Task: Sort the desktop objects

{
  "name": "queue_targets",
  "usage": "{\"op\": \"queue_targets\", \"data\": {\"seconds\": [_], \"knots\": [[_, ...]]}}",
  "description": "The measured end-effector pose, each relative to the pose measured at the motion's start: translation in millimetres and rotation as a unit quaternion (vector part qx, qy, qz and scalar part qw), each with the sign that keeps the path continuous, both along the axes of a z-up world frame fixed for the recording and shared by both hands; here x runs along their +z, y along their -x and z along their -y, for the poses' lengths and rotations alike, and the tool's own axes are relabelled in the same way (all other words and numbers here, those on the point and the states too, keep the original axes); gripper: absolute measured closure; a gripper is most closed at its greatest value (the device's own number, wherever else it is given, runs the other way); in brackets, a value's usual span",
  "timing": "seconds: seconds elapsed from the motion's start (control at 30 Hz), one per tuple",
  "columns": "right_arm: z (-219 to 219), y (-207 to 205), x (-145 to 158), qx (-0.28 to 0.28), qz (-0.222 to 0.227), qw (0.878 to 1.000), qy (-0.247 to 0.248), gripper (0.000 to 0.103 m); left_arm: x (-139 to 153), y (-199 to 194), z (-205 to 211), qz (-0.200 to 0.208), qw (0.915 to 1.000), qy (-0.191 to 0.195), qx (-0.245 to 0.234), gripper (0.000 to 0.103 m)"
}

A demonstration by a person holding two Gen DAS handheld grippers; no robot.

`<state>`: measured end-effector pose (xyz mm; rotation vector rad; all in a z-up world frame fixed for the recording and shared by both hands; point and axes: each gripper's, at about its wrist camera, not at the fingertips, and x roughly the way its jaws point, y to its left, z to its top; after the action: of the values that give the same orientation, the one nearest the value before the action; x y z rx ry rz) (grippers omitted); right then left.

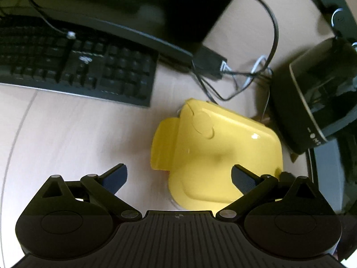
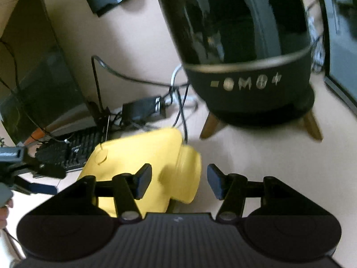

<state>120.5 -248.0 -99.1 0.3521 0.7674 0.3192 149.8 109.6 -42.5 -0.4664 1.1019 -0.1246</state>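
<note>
Two handheld grippers are hovering over a pale wooden desk [image 1: 67,134], both aimed at a glossy yellow plastic container [image 1: 221,151] lying on its side near the middle of the desk.

From the left wrist view, the left gripper [image 1: 179,178] is standing with its jaws spread wide. One dark blue pad is hanging over bare desk on the left, the other is sitting over the yellow container's near right part, and neither is pressing on it; nothing is being held. The container's round yellow cap [image 1: 164,144] is pointing left in this view. A black keyboard [image 1: 78,67] is lying far left, a tangle of black and white cables [image 1: 241,76] is lying beyond the container, and a black domed appliance [image 1: 312,102] is standing at the far right, close beside the container.

From the right wrist view, the right gripper [image 2: 179,182] is standing about half open. Its left pad is sitting in front of the container's body [image 2: 133,156] and its right pad is over bare desk, with the cap end lying between them; whether the left pad is touching cannot be told through the blur. The black appliance [image 2: 245,67], on wooden legs, is looming behind. The left gripper [image 2: 33,178] is showing at the left edge
</note>
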Motion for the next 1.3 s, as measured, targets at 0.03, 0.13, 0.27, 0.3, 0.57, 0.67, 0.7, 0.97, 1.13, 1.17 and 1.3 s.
{"op": "queue_targets", "data": {"seconds": [0.03, 0.13, 0.27, 0.3, 0.57, 0.67, 0.7, 0.97, 1.13, 1.17, 1.3], "knots": [[-5, -2, -4, 0.002, -0.009, 1.000, -0.002, 0.049, -2, -3, 3, -0.003, 1.0000, 0.004, -0.008, 0.001], [-18, -4, -7, -0.001, 0.001, 1.000, 0.021, 0.048, -6, -7, 14, -0.004, 0.9995, 0.010, -0.030, 0.001], [-15, -5, -12, 0.008, 0.003, 1.000, 0.018, 0.047, -5, -4, 22, -0.002, 0.9990, 0.003, -0.045, 0.001], [-12, -6, -15, 0.012, 0.002, 1.000, 0.007, 0.046, -5, -3, 23, -0.002, 0.9990, -0.002, -0.045, 0.001], [-6, 3, -9, 0.001, 0.015, 1.000, 0.003, 0.041, 10, 37, 35, 0.029, 0.9951, -0.084, -0.043, 0.001], [0, 14, 6, -0.012, 0.043, 0.999, 0.004, 0.041, 11, 59, 38, 0.039, 0.9929, -0.105, -0.040, 0.001], [1, 19, 11, -0.015, 0.049, 0.999, 0.009, 0.039, 9, 64, 40, 0.039, 0.9922, -0.112, -0.039, 0.001], [-28, 49, 33, 0.035, 0.087, 0.994, 0.057, 0.089, 15, 71, 59, 0.064, 0.9876, -0.138, -0.037, 0.001], [-37, 27, 20, 0.041, 0.072, 0.996, 0.037, 0.088, 26, 50, 76, 0.138, 0.9799, -0.136, -0.047, 0.001], [-39, 23, 17, 0.042, 0.067, 0.996, 0.035, 0.087, 24, 44, 78, 0.143, 0.9797, -0.131, -0.051, 0.001], [-48, 26, 6, 0.057, 0.082, 0.993, 0.070, 0.092, 8, 36, 85, 0.130, 0.9803, -0.131, -0.070, 0.001]]}}
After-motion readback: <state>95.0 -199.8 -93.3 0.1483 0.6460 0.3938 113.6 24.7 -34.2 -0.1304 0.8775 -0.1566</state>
